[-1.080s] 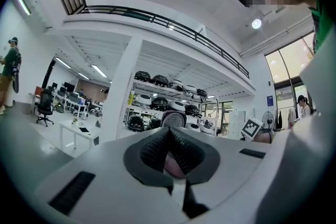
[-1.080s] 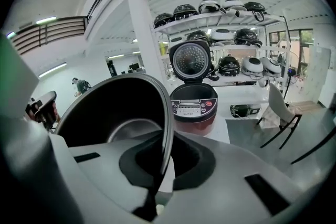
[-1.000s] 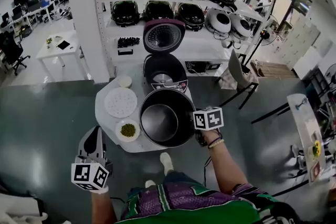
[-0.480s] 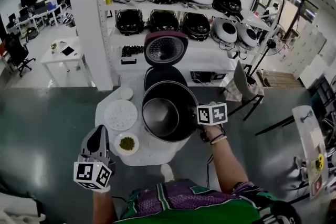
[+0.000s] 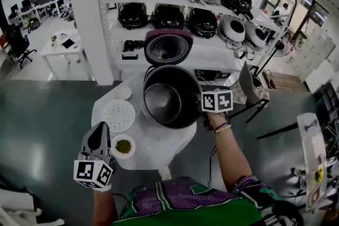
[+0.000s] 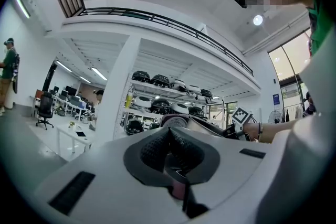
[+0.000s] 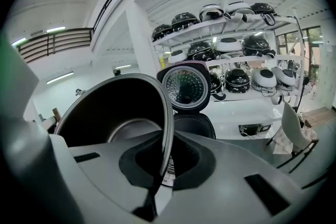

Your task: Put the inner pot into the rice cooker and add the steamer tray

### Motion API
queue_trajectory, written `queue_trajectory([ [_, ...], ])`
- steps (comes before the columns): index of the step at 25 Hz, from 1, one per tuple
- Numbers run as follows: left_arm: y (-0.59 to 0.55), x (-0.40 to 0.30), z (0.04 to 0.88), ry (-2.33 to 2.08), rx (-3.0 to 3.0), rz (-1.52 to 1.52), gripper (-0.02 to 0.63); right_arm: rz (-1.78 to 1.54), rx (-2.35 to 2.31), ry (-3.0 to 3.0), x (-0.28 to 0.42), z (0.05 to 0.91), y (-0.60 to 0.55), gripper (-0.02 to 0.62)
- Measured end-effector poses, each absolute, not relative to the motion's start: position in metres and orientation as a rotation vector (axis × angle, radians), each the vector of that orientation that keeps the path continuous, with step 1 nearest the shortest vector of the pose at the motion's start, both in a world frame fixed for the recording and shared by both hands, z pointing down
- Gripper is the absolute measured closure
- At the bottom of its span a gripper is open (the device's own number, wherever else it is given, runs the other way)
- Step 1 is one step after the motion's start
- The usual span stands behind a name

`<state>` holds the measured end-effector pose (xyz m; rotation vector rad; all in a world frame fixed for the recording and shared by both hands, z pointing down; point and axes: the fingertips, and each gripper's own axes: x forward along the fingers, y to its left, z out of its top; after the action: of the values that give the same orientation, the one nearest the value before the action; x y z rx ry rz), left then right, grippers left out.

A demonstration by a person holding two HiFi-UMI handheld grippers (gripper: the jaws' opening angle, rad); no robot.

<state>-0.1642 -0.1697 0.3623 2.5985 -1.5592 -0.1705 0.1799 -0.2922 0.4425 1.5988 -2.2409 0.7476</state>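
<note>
The first step is in hand: carrying the inner pot (image 5: 165, 104) to the rice cooker (image 7: 194, 126). The right hand-held gripper (image 7: 163, 165) is clenched on the pot's rim, one jaw inside the wall and one outside, gripping at about 3 o'clock on the rim in the head view. The pot hangs clear of the worktop (image 5: 159, 153), tilted, its mouth turned towards the camera. The cooker stands at 12 o'clock from the pot with its lid (image 5: 168, 47) raised, and the pot hides most of its body from above.

The left hand-held gripper (image 5: 99, 134) is clenched on nothing and held off the worktop's edge at 7 o'clock. The steamer tray (image 5: 118, 115), a white perforated disc, lies flat on the worktop at 9 o'clock from the pot, untouched. A bowl of green beans (image 5: 123, 146) sits just beside it at 6 o'clock.

Next, I judge, the pot must go on towards 12 o'clock, be levelled over the cooker's opening and lowered straight in. A one-sided rim grip may let it swing, so a slow descent seems wise. The tray follows afterwards.
</note>
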Motion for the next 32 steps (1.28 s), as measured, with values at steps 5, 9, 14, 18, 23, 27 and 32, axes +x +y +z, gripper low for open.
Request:
queue_trajectory([
  [5, -0.182, -0.152, 0.365, -1.582, 2.569, -0.133, 0.586, 0.764, 1.606, -2.234, 0.198, 0.446, -0.323, 0.584],
  [9, -0.197, -0.152, 0.375, -1.606, 2.545, -0.135, 0.586, 0.773, 1.620, -2.236, 0.208, 0.449, -0.351, 0.584],
  [14, -0.214, -0.148, 0.385, -1.634, 2.515, -0.130, 0.585, 0.773, 1.635, -2.210, 0.224, 0.458, -0.378, 0.584],
  [18, -0.225, -0.145, 0.387, -1.668, 2.485, -0.133, 0.584, 0.776, 1.635, -2.189, 0.233, 0.469, -0.402, 0.583],
  [23, -0.238, -0.136, 0.399, -1.689, 2.452, -0.118, 0.584, 0.800, 1.632, -2.151, 0.250, 0.492, -0.429, 0.583],
  [27, -0.242, -0.135, 0.411, -1.711, 2.419, -0.102, 0.586, 0.791, 1.617, -2.126, 0.253, 0.510, -0.451, 0.583],
  [32, -0.250, -0.138, 0.418, -1.735, 2.376, -0.080, 0.585, 0.838, 1.604, -2.106, 0.254, 0.530, -0.472, 0.583],
])
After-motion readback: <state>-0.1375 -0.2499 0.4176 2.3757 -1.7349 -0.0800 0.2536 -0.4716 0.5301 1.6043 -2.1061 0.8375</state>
